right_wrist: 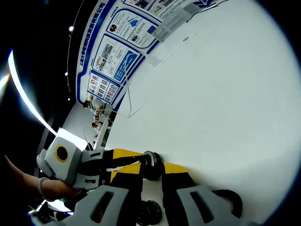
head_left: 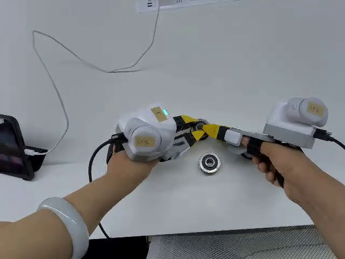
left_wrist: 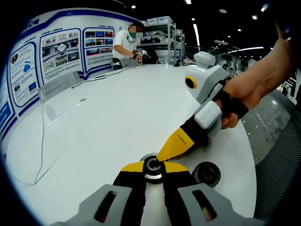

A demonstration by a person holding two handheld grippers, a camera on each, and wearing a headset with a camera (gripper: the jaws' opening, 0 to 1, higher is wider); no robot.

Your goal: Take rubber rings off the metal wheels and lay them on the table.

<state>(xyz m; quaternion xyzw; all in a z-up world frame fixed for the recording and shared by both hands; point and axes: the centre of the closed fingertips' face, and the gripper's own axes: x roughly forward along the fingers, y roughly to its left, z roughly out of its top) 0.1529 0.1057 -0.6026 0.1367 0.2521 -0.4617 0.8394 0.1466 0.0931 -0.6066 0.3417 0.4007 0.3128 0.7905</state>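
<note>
Left gripper (left_wrist: 153, 168) is clamped on a wheel (head_left: 200, 128). Right gripper (right_wrist: 151, 170) meets it head-on from the right, jaws straddling the wheel's rim; whether they pinch, I cannot tell.

White table (head_left: 215, 65) under ceiling lights (left_wrist: 195, 34), blue poster wall (left_wrist: 61, 52) behind.

Both forearms reach forward, each hand wrapped around a gripper's handle. The left hand (head_left: 126, 164) holds the left gripper (head_left: 193, 128) level, its yellow-tipped fingers (left_wrist: 134, 167) closed on a small metal wheel (left_wrist: 153, 166). The right hand (head_left: 288, 167) aims the right gripper (head_left: 207, 129) at that wheel from the right, fingers (right_wrist: 175, 168) pressed against the wheel's sides.
</note>
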